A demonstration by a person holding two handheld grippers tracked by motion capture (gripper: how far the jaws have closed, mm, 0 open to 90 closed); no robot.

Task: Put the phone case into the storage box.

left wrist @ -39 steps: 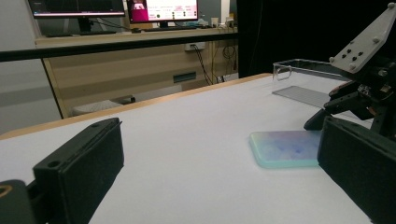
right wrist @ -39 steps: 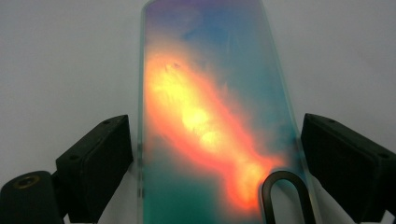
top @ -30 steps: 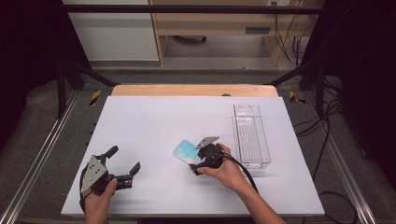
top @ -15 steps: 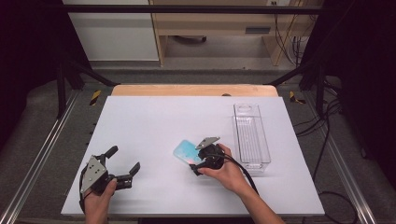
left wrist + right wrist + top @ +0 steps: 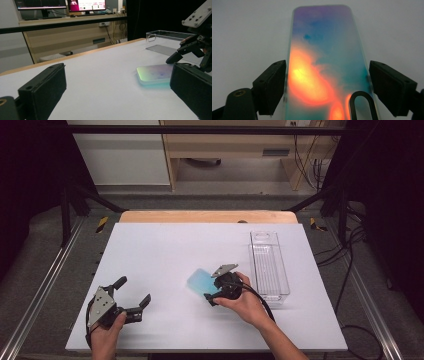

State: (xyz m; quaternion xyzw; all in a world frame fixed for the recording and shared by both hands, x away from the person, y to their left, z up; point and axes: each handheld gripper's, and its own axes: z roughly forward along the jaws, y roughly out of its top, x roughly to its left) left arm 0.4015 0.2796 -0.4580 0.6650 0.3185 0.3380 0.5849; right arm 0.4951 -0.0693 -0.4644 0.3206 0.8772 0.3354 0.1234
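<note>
A flat light-blue slab (image 5: 199,281) shaped like a phone lies on the white table (image 5: 165,250), right of the middle. My right gripper (image 5: 210,288) comes at it from the right and is shut on it. In the right gripper view the slab (image 5: 324,50) glows blue and orange, and both pads (image 5: 272,85) press on its long sides. My left gripper (image 5: 133,291) rests near the front left corner, open, with nothing between its jaws. The left gripper view looks across the table at the slab (image 5: 155,73) and the right gripper (image 5: 190,48).
A clear plastic tray (image 5: 270,265) stands lengthwise at the right side of the table, just beyond my right hand, and also shows as a clear tray (image 5: 170,37) in the left gripper view. A wooden strip (image 5: 207,216) edges the far side. Metal rails run along both sides.
</note>
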